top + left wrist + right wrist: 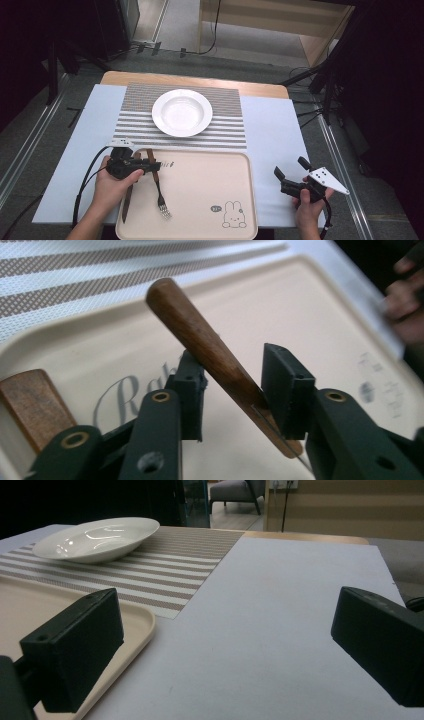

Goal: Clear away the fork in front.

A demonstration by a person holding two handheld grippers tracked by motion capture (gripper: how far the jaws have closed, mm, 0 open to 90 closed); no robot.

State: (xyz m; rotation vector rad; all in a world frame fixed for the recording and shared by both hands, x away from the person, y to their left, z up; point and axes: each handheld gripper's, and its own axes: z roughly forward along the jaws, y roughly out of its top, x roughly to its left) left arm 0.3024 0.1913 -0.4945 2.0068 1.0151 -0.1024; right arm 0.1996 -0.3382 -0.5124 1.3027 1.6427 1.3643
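Fork (159, 190) handle between left tool (145, 166) pads, tines cut off, contact unclear

The tray (210, 200) lies at the near edge of the table (275, 130), with the placemat (225, 125) just behind it and the plate (182, 112) on the placemat. A fork (159, 192) and a knife (128, 197) lie on the tray's left part, the knife left of the fork. The left gripper (145, 166) sits over their far ends, its jaws either side of the fork's handle. The right gripper (290, 175) is right of the tray, above the table.
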